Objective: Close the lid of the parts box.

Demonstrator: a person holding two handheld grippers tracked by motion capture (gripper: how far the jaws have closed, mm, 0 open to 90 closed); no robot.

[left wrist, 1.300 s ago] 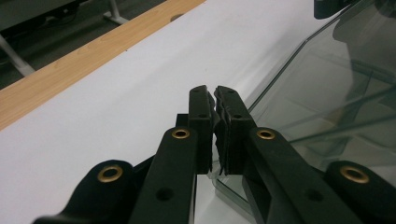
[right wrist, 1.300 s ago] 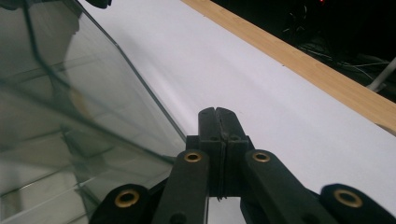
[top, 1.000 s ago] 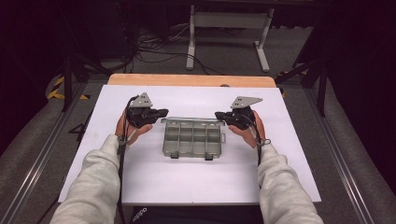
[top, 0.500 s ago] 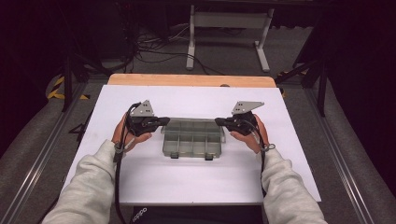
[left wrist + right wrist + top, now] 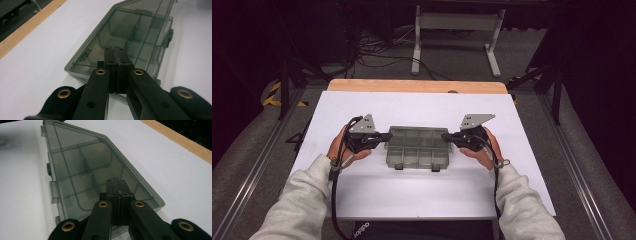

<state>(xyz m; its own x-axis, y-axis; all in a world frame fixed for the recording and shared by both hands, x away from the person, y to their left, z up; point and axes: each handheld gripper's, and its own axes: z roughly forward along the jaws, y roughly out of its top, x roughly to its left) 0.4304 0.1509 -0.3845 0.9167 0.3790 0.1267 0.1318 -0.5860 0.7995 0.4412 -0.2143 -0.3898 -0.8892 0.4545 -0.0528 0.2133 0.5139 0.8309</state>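
A smoky see-through compartment box (image 5: 417,146) with its lid down lies flat in the middle of the white table; two latches face me. My left gripper (image 5: 389,135) is shut, its tips at the box's left end. My right gripper (image 5: 443,135) is shut too, its tips at the box's right end. In the left gripper view the closed jaws (image 5: 115,48) lie over the corner of the box lid (image 5: 140,32). In the right gripper view the closed jaws (image 5: 115,181) lie over the lid (image 5: 80,162) near its edge. Whether either tip touches the lid I cannot tell.
The white table top (image 5: 412,195) has a bare wooden strip (image 5: 417,86) along its far edge. Metal rails (image 5: 257,165) run along both sides. Beyond the table, a white stand (image 5: 452,22) and cables sit on the dark floor.
Both grippers have moved a little toward me, from the box's far corners to the middle of its two ends. The box has stayed put and both grippers remain shut.
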